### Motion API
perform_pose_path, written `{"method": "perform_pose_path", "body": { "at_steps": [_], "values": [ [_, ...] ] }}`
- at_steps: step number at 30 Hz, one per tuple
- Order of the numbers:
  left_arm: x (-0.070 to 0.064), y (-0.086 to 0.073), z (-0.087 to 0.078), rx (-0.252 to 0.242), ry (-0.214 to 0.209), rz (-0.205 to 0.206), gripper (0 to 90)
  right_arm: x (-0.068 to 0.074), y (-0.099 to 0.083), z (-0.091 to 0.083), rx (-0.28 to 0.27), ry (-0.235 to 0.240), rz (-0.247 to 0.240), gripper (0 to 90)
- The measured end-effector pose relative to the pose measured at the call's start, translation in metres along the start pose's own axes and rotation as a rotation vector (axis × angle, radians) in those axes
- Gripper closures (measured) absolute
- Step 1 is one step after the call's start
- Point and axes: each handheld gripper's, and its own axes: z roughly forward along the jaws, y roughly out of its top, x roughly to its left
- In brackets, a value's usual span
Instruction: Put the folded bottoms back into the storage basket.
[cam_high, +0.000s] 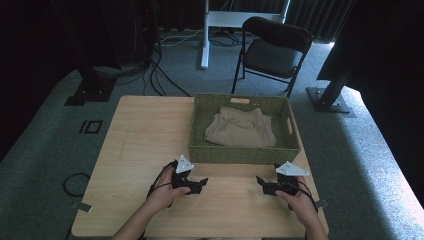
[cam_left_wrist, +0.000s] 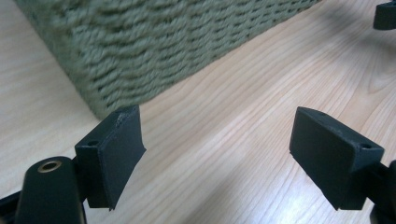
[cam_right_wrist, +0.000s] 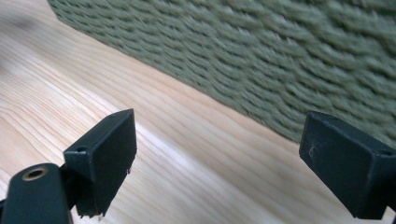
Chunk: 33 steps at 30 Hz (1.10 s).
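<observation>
Basket (cam_high: 245, 152) on wooden table (cam_high: 140, 145); carpet (cam_high: 45, 140) around.

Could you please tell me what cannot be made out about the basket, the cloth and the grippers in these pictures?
- The underside and lower folds of the beige cloth: high view, hidden by the basket walls and its own top layer.
- What kind of garment it is: too small and bunched.
- The basket's inside: both gripper views meet its outer wall, blurred.
- The left gripper and right gripper: dark and small in the high view; their own views show open jaws.
</observation>
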Motion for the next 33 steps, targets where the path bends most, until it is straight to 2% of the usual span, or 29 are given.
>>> {"method": "perform_pose_path", "body": {
  "at_steps": [3, 6, 9, 10, 12, 13, 14, 17, 18, 20, 21, 26, 29, 30, 33],
  "values": [
    [0.001, -0.007, 0.0, 0.014, 0.023, 0.008, 18.5, -0.002, -0.006, -0.002, 0.015, -0.027, 0.002, 10.9],
    [0.005, -0.012, -0.003, 0.016, 0.043, -0.019, 18.4, -0.004, -0.011, -0.006, 0.03, -0.052, 0.007, 10.9],
    [0.009, -0.017, -0.007, 0.032, 0.099, -0.013, 18.5, -0.007, -0.017, -0.008, 0.055, -0.093, 0.004, 10.9],
    [0.011, -0.019, -0.009, 0.036, 0.116, -0.018, 18.5, -0.008, -0.018, -0.008, 0.06, -0.101, 0.009, 10.9],
    [0.012, -0.02, -0.01, 0.039, 0.124, -0.028, 18.5, -0.009, -0.021, -0.01, 0.065, -0.108, 0.018, 10.9],
    [0.015, -0.023, -0.013, 0.046, 0.147, -0.033, 18.5, -0.011, -0.025, -0.012, 0.08, -0.123, 0.048, 10.9],
    [0.018, -0.026, -0.016, 0.049, 0.165, -0.035, 18.5, -0.011, -0.027, -0.012, 0.084, -0.132, 0.051, 10.9],
    [0.022, -0.03, -0.019, 0.059, 0.182, -0.046, 18.4, -0.015, -0.031, -0.015, 0.084, -0.178, 0.064, 10.9],
    [0.024, -0.033, -0.02, 0.068, 0.198, -0.042, 18.5, -0.016, -0.032, -0.016, 0.089, -0.183, 0.074, 11.0],
    [0.025, -0.034, -0.021, 0.073, 0.204, -0.047, 18.4, -0.017, -0.033, -0.017, 0.092, -0.186, 0.087, 11.0],
    [0.029, -0.039, -0.022, 0.087, 0.222, -0.063, 18.4, -0.017, -0.035, -0.019, 0.097, -0.194, 0.095, 10.9],
    [0.036, -0.048, -0.025, 0.113, 0.266, -0.092, 18.4, -0.014, -0.039, -0.02, 0.146, -0.203, 0.102, 13.7],
    [0.041, -0.053, -0.029, 0.1, 0.29, -0.129, 17.7, -0.014, -0.04, -0.02, 0.16, -0.208, 0.121, 13.7],
    [0.043, -0.055, -0.031, 0.094, 0.31, -0.144, 17.6, -0.015, -0.04, -0.02, 0.161, -0.209, 0.13, 13.4],
    [0.046, -0.057, -0.033, 0.089, 0.313, -0.147, 16.5, -0.016, -0.041, -0.02, 0.169, -0.202, 0.172, 12.7]
  ]
}}
